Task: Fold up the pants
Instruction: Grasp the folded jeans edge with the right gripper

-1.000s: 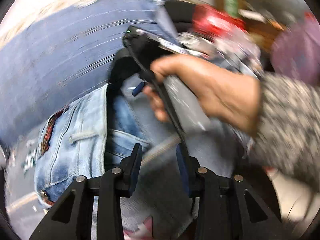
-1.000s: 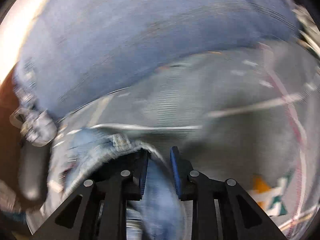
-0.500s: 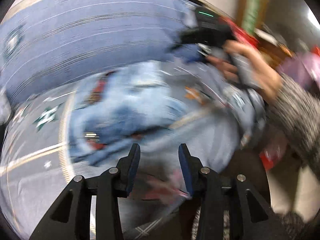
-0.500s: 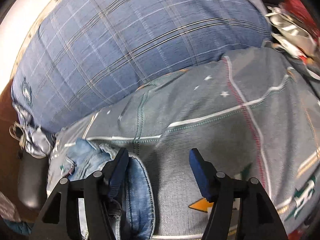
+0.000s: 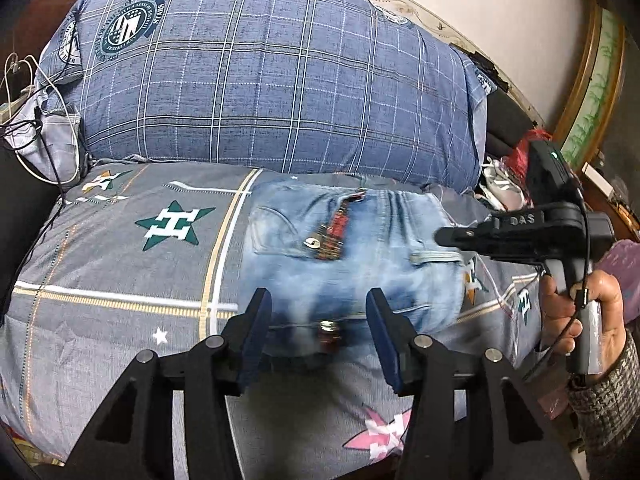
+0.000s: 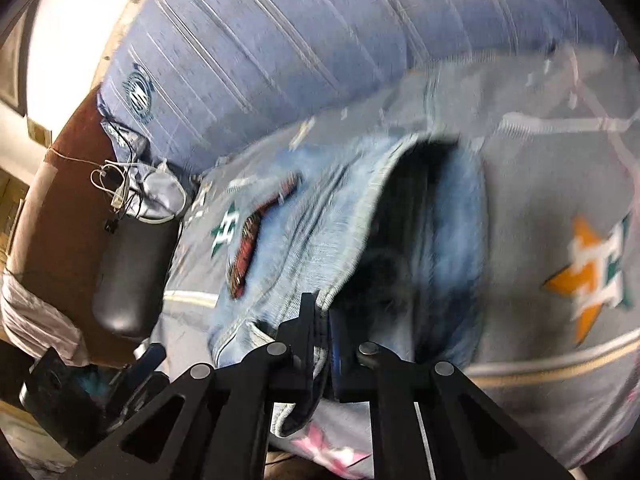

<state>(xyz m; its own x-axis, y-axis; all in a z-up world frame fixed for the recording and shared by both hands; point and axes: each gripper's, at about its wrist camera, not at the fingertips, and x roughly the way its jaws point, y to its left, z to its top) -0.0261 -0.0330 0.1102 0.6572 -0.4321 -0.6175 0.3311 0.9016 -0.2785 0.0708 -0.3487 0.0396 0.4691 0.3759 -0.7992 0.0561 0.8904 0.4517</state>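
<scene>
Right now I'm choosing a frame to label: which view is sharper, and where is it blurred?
Left wrist view: mostly sharp, plaid pillow crisp, only the jeans slightly smeared, strong fisheye bending. Right wrist view: motion-blurred throughout, jeans and star-print cover streaked, bright glare upper left.

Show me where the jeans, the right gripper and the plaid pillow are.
jeans point(image 5: 360, 268): left wrist view, on the faded front panel beside the fly.
right gripper point(image 6: 322, 316): right wrist view, midway between its fingertips, where denim is pinched.
plaid pillow point(image 5: 272, 80): left wrist view, on its checked middle.
</scene>
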